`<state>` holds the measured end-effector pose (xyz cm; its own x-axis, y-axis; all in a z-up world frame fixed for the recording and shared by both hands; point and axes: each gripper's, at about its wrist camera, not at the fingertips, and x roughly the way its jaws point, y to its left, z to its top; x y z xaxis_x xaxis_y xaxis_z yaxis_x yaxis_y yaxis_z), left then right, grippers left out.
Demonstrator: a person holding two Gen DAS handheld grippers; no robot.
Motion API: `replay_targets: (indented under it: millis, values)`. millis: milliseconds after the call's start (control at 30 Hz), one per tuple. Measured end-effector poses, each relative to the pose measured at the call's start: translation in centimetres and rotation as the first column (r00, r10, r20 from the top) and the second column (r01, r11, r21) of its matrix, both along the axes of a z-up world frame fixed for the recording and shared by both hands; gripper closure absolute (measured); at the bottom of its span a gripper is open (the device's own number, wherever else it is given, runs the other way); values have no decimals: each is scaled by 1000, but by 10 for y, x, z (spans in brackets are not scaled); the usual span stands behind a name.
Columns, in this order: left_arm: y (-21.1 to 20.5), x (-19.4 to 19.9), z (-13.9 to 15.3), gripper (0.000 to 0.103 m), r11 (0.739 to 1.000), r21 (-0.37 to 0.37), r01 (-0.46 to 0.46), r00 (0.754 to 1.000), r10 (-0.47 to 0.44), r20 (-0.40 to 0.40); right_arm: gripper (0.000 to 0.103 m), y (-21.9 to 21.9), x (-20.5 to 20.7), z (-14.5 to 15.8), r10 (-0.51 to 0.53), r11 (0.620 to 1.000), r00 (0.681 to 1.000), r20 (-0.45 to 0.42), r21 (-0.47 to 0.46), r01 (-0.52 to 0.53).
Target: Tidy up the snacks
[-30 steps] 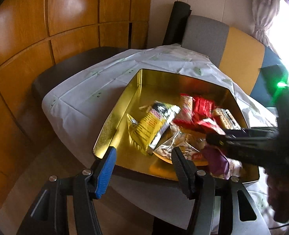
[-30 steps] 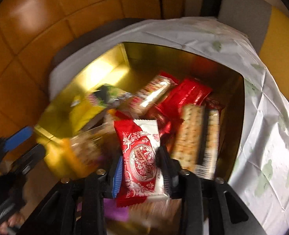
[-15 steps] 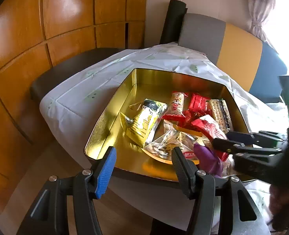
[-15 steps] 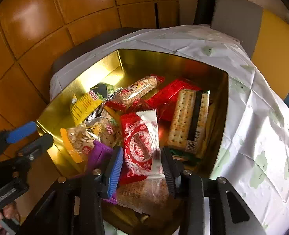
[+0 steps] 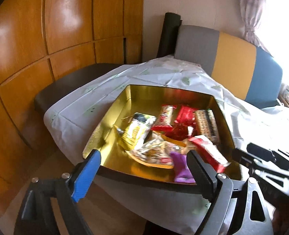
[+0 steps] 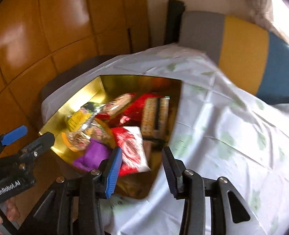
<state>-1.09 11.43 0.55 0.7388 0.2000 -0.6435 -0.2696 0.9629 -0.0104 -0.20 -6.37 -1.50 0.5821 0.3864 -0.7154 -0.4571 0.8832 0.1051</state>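
Observation:
A gold tin tray [image 5: 117,105] [image 6: 97,86] sits on the white tablecloth and holds several snack packs. Among them are a yellow pack [image 5: 133,133], red packs [image 5: 183,115], crackers [image 5: 206,123] [image 6: 154,113], a purple pack [image 5: 180,166] [image 6: 94,156] and a red-and-white wafer pack [image 5: 207,152] [image 6: 132,148]. The wafer pack lies in the tray's near corner. My left gripper [image 5: 144,166] is open and empty at the tray's near edge. My right gripper [image 6: 142,160] is open and empty, just behind the wafer pack; it also shows in the left wrist view [image 5: 262,156].
The white tablecloth [image 6: 222,127] covers the table to the right of the tray. A grey, yellow and blue bench back [image 5: 232,58] stands behind the table. Wooden wall panels [image 5: 46,39] and a dark seat [image 5: 70,82] are on the left.
My right gripper has opened, let the red-and-white wafer pack drop into the tray, and pulled back to the right. My left gripper has drawn back slightly.

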Motion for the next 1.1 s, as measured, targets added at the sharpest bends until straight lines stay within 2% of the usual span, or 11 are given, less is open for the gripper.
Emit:
replay_targets:
  millis: [133,200,367,500,733,1100]
  values:
    - [-16,-4,1,7,999,12,31,1000,-31,-1,60,-18,-11,-5,-79,997,997,-7,10,79]
    - [-23,-5,1,0,999,25,35,999,-35,-2,60,-25,-17,-6,-110,994,994,-3,13,110]
    - [-37,-8,2,0,997,44,56,998,-56,-4,60,-37,-30,-3,-158,987,987,32,9,157]
    - [-43,-11,1,0,997,41,62,998,-62,-11,60,-38,-37,-1,-174,985,983,63,-8,175]
    - [-50,-22,7,0,995,98,31,999,-35,31,60,-41,-42,-1,-193,981,979,61,0,193]
    - [-47,-27,11,0,995,99,22,999,-26,44,60,-38,-49,3,-187,982,979,81,-1,188]
